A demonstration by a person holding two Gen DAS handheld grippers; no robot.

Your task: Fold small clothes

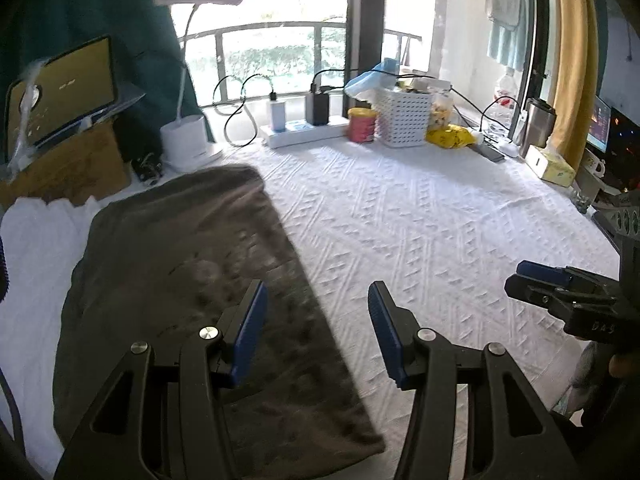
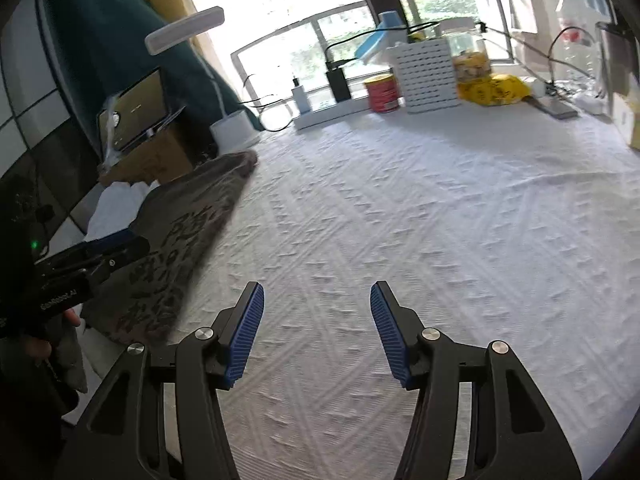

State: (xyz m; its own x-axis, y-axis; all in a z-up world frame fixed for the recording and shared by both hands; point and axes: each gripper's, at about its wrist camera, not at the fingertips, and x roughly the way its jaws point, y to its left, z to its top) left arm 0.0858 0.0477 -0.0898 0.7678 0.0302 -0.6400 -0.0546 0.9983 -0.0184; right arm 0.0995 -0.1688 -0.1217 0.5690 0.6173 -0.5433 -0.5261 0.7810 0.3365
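— Since the grey patterned garment [image 1: 192, 300] lies folded flat at the white bedspread's [image 1: 440, 240] left side, how will it handle?
— Soft, light, floppy, I judge; pinch a corner or hem. Left gripper [image 1: 316, 332] and right gripper [image 2: 316, 332] both gape, holding nothing. Open spread lies rightward; clutter lines the window edge.
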